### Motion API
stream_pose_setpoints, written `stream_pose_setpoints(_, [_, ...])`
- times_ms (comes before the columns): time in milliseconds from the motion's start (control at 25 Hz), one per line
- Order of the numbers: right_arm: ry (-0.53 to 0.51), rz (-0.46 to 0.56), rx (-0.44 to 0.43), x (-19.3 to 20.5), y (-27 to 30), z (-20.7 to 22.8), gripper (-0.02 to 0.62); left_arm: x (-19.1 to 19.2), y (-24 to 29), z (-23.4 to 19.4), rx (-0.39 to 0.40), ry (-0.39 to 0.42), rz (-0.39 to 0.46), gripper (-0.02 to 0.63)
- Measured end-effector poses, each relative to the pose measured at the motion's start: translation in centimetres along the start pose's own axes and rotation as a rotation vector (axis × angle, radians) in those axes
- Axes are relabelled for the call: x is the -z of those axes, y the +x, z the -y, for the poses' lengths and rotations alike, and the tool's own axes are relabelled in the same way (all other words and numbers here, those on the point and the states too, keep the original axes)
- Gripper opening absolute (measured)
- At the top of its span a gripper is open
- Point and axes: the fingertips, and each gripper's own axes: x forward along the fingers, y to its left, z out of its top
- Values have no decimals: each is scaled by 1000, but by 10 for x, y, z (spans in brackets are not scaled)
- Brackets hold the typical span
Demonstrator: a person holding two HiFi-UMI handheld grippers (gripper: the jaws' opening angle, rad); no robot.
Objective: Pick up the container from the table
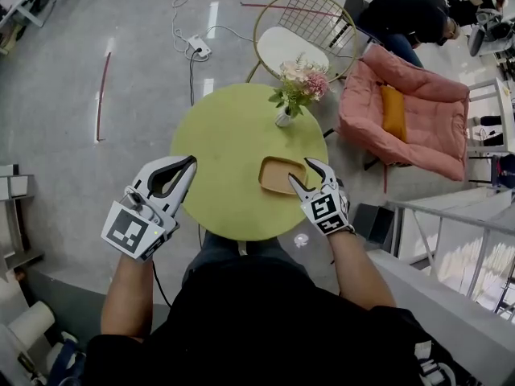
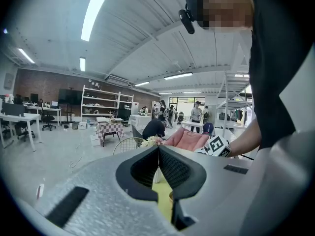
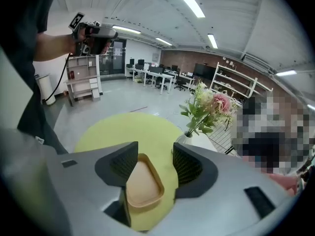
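Observation:
A shallow tan container lies on the round yellow-green table, near its right edge. My right gripper hangs just above the container's right end, jaws open. In the right gripper view the container lies low between the spread jaws of that gripper, with the left jaw over its rim and no pad pressing on it. My left gripper is held off the table's left edge, its tips meeting and nothing in them. In the left gripper view the closed jaws of that gripper point across the table.
A white vase of pink flowers stands at the table's far side, beyond the container. Behind it are a wire chair and a pink armchair, with a seated person farther back. A cable and power strip lie on the floor.

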Motion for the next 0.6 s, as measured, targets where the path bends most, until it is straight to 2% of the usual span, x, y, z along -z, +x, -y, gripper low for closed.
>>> stream_pose_setpoints(600, [7, -82, -94, 43, 30, -37, 245, 22, 18, -4, 24, 17, -26, 17])
